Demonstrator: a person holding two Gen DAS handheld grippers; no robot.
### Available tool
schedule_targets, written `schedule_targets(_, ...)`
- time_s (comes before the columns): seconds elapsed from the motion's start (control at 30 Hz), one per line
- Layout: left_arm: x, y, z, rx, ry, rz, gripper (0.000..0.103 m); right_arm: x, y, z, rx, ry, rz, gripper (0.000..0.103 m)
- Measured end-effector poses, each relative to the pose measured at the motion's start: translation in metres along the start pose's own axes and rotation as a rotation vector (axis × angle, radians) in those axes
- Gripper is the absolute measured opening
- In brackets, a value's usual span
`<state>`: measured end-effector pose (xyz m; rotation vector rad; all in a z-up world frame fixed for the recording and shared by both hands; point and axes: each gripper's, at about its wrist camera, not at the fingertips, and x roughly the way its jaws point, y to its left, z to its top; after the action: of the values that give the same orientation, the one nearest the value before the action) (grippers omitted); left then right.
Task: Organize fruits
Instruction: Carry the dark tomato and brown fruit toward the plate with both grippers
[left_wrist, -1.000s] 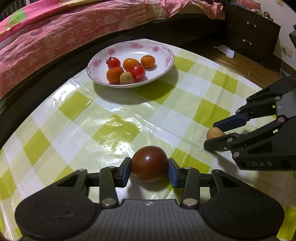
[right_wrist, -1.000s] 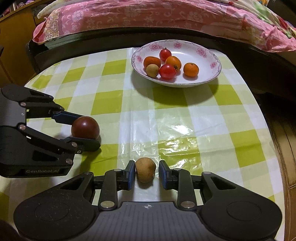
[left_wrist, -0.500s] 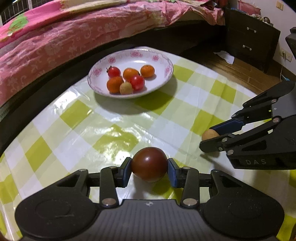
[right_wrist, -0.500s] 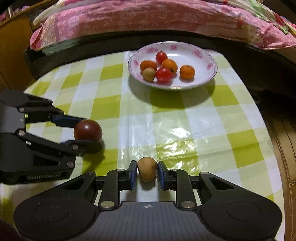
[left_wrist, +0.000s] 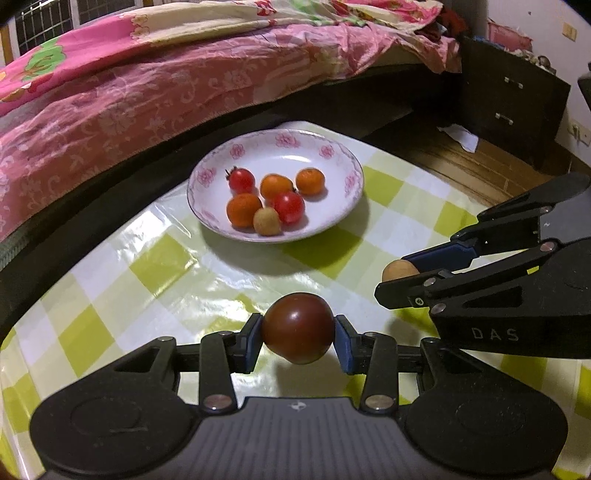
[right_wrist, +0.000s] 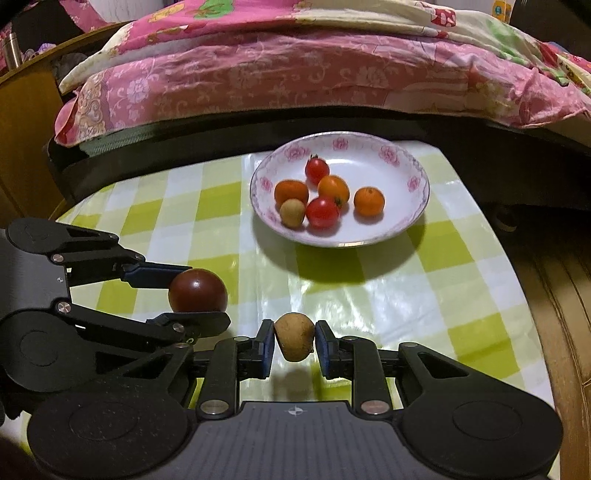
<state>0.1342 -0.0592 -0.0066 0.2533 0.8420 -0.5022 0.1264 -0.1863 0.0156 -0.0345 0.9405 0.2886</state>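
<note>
Since a second ago we have raised both grippers off the checked tablecloth (right_wrist: 373, 295), and the bed looms larger ahead. Nearest us, our left gripper (left_wrist: 298, 339) is clamped on the dark tomato (left_wrist: 297, 332), pads pressing both flanks; our right gripper (right_wrist: 294, 343) pinches the small brown fruit (right_wrist: 294, 341) the same way. The two tools travel close together, so we could knock them and jar a fruit loose. Farther off, the floral plate (right_wrist: 417, 206) already holds six fruits; dropping ours from height could send them rolling over the rim.
</note>
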Motion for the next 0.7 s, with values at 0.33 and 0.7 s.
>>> schedule_targets(0.33,0.007,0.009,0.031,0.003,-0.053,0.038,0.048,0.000,-0.009,0.025,0.012,-0.062,-0.026,0.020)
schedule_targets(0.7,0.027,0.025,0.059,-0.013,-0.087,0.077,0.047,0.017,-0.025,0.057,0.038,-0.107,-0.041,0.022)
